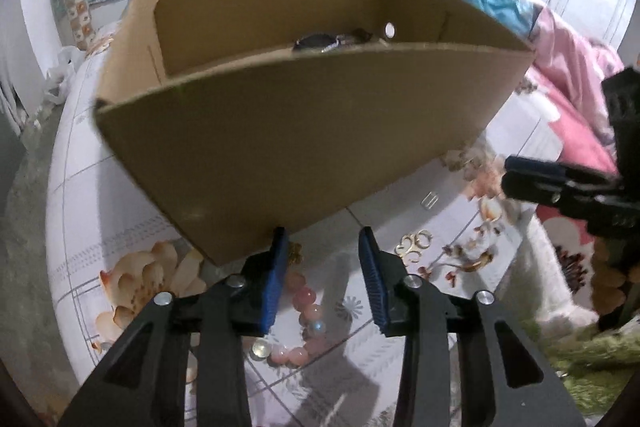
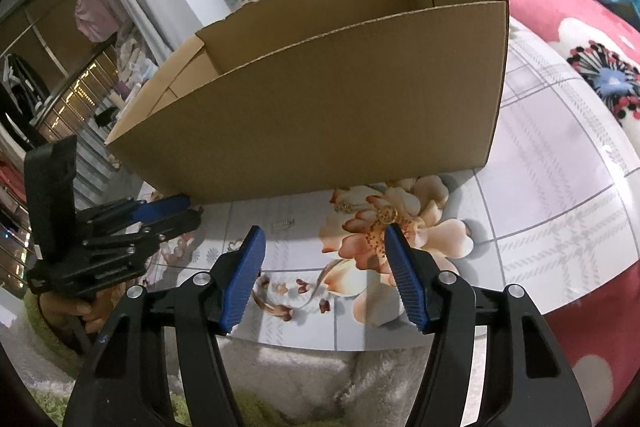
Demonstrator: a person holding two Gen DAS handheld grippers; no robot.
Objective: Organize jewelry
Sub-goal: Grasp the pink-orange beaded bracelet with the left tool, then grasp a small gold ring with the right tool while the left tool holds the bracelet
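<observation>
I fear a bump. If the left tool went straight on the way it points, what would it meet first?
Probably the near wall of the cardboard box, just beyond the open left tool; depth is hard to judge.

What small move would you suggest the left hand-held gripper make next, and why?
Probably lower the left hand-held gripper and close on the pink bead bracelet. Its jaws stand open and empty right above the bracelet, which lies on the floral tablecloth outside the cardboard box, where a watch already sits.
</observation>
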